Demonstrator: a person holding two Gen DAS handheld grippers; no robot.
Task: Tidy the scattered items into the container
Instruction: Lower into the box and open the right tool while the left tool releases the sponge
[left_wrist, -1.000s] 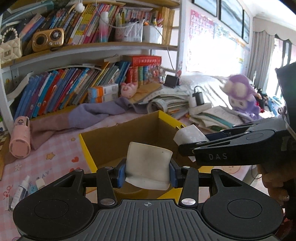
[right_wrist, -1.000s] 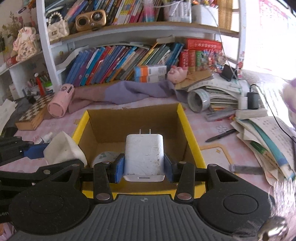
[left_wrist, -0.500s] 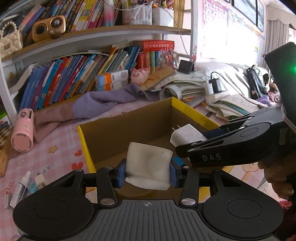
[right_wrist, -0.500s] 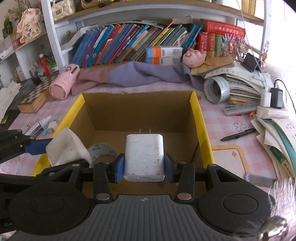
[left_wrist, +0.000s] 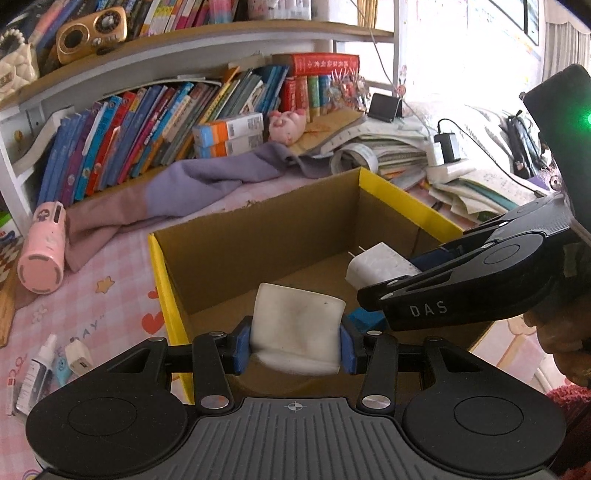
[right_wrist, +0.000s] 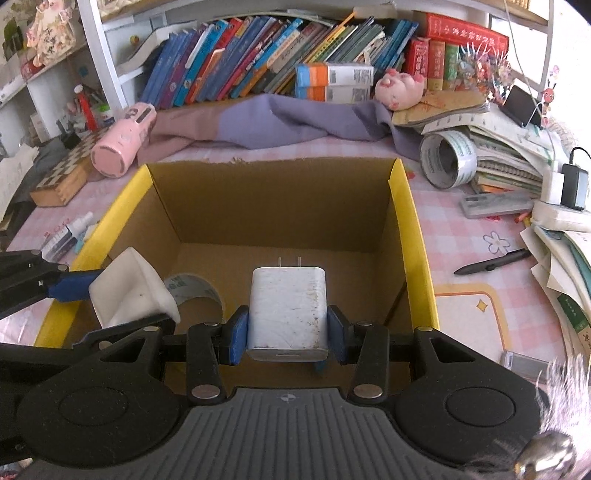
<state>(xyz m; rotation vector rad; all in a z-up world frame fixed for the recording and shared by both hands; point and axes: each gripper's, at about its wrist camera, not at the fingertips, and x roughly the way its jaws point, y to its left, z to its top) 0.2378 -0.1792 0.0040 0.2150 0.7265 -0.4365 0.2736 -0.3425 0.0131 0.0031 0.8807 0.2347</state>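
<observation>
Cluttered pink desk under the bookshelves, cardboard box (right_wrist: 273, 206) mid-desk: over the last second you've brought both grippers in from above the near rim to down over the box opening. Your left gripper (left_wrist: 295, 343) is clamped on the white squishy block (left_wrist: 297, 325) at the box's near-left corner, and your right gripper (right_wrist: 286, 334) is clamped on the white charger (right_wrist: 287, 306), prongs forward, over the floor near the tape roll (right_wrist: 194, 288) already inside. Both look ready to release; bottles (left_wrist: 37, 373) off the box's left side remain.
</observation>
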